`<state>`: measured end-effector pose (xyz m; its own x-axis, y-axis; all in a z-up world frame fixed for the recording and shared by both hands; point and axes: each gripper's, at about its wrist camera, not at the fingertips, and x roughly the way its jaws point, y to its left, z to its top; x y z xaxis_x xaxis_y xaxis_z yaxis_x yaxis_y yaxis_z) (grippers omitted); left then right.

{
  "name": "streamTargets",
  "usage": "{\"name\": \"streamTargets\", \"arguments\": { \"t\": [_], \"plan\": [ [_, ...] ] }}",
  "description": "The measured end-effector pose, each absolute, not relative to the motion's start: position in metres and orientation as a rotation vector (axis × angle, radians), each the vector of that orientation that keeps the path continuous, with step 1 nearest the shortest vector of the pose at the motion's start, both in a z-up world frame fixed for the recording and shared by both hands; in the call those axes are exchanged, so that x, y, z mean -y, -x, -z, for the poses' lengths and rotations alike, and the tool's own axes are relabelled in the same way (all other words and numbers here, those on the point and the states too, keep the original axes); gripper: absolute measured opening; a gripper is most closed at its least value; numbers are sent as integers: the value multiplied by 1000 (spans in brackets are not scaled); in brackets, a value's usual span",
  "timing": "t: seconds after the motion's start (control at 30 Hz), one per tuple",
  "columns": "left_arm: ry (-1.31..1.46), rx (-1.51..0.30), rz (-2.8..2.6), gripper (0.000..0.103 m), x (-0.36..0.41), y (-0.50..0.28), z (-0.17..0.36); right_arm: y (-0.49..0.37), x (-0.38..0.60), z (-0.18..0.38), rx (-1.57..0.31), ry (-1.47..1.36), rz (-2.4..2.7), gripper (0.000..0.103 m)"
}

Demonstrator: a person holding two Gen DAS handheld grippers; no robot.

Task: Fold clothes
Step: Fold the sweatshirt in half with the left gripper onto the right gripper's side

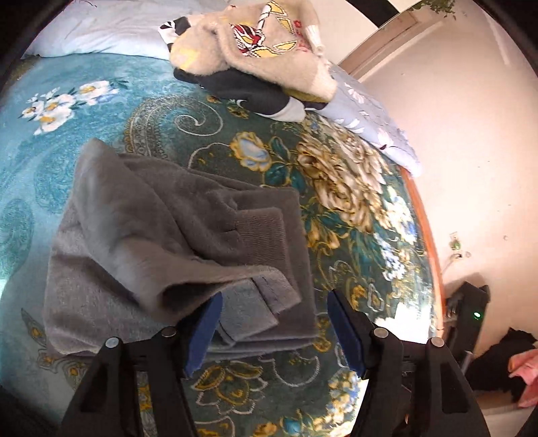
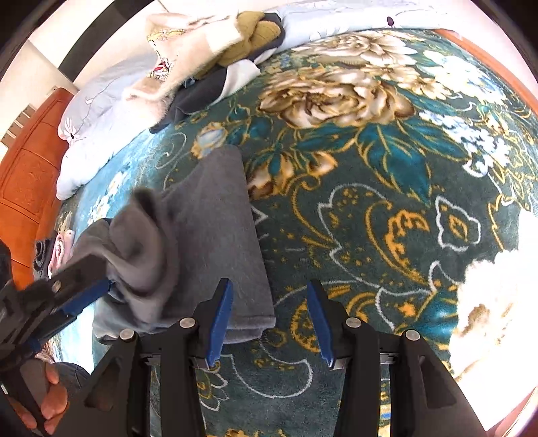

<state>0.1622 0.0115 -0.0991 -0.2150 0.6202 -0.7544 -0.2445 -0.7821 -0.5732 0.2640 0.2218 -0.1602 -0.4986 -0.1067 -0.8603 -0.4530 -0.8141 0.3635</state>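
Teal floral bedspread across the bed, pale wall behind. Grey garment partly folded on it, one fold lying loose over the lower layers. Left gripper spread wide above the garment's near edge, holding nothing. Right gripper also spread wide and empty, one finger over the garment's corner. Heap of other clothes well apart near the pillows.

Grey garment: matt soft knit, ribbed cuff, fuzzy nap. Bedspread: plush short-pile fleece, printed florals. Cream sweater: fluffy, hairy knit. Left gripper and right gripper: matt black plastic, blue rubbery pads, shiny metal screws. Headboard: glossy carved wood.
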Motion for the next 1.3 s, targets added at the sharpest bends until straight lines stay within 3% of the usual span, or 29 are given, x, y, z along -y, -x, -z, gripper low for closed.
{"name": "streamTargets", "arguments": {
  "t": [0.1, 0.23, 0.3, 0.47, 0.63, 0.77, 1.0, 1.03, 1.07, 1.1, 1.13, 1.2, 1.3],
  "plan": [
    [1404, 515, -2066, 77, 22, -167, 80, -264, -224, 156, -844, 1426, -2426, 47],
    [1426, 525, -2325, 79, 70, -153, 86, -258, -213, 140, -912, 1409, -2559, 48],
    [1514, 536, -2389, 79, 88, -145, 104, -243, -195, 132, -858, 1448, -2651, 49],
    [1684, 653, -2422, 79, 127, -149, 150, -196, -144, 121, -505, 1502, -2833, 49],
    [1763, 836, -2384, 78, 152, -149, 171, -165, -106, 116, -212, 1566, -2949, 64],
    [1767, 793, -2389, 78, 149, -151, 172, -162, -94, 124, -180, 1700, -2948, 64],
    [1801, 736, -2348, 78, 141, -154, 174, -173, -83, 130, -3, 1662, -2903, 64],
    [1793, 726, -2358, 78, 141, -155, 172, -169, -88, 131, -104, 1656, -2894, 63],
    [1782, 726, -2368, 78, 141, -156, 170, -164, -93, 132, -204, 1647, -2881, 61],
    [1771, 735, -2377, 78, 143, -157, 169, -160, -99, 132, -303, 1638, -2866, 46],
    [1762, 749, -2382, 78, 144, -157, 168, -158, -106, 131, -399, 1630, -2854, 23],
    [1758, 796, -2376, 78, 149, -158, 169, -155, -121, 129, -589, 1612, -2822, 4],
    [1766, 825, -2364, 78, 152, -157, 170, -151, -142, 136, -743, 1616, -2737, 3]
  ]
}}
